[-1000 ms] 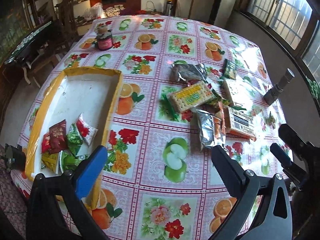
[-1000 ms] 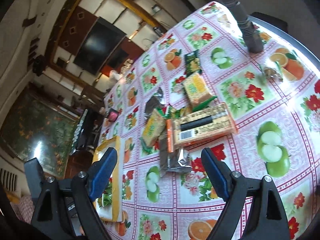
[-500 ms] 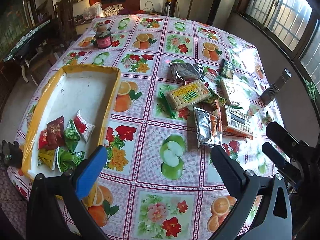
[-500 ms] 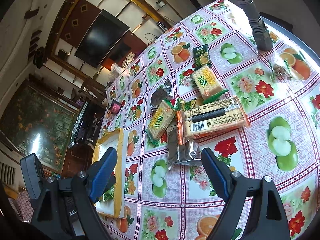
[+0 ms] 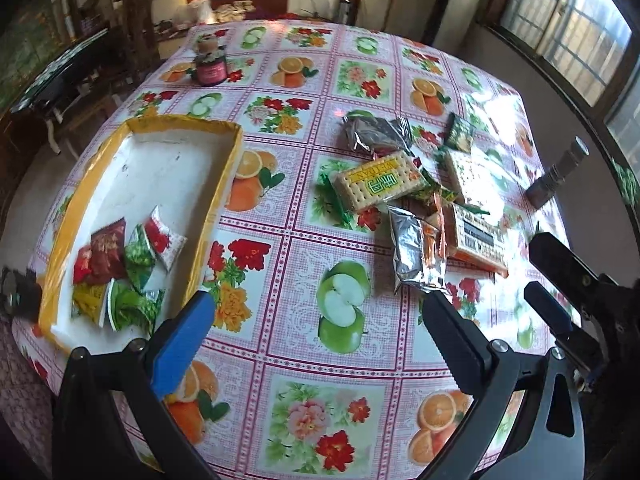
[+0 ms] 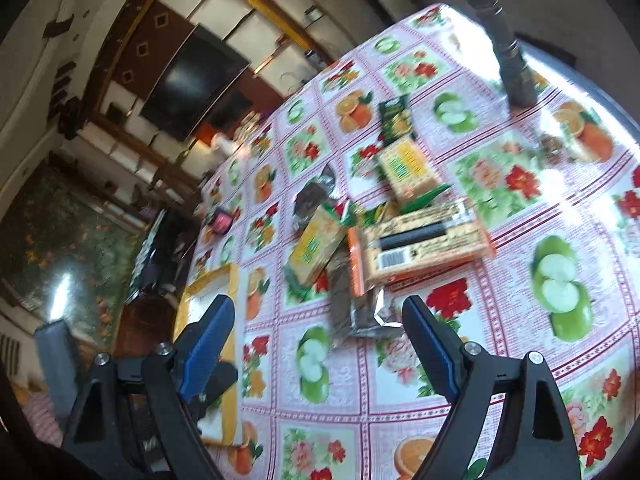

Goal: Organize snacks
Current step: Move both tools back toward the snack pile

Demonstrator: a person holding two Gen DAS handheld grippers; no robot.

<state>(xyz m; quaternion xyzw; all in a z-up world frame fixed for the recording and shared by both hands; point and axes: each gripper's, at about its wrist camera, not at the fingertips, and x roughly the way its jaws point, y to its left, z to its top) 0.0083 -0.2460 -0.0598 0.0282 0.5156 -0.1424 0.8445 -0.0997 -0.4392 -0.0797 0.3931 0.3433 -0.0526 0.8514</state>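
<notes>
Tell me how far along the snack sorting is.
Done: a few small packets lie in the yellow tray. In hand: nothing; left gripper and right gripper are open. Left: the cracker packs and foil bags piled on the tablecloth.

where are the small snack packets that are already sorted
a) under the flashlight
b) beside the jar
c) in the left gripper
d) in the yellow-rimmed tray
d: the small snack packets lie in the near end of the yellow-rimmed tray; the left gripper is open and empty.
</notes>
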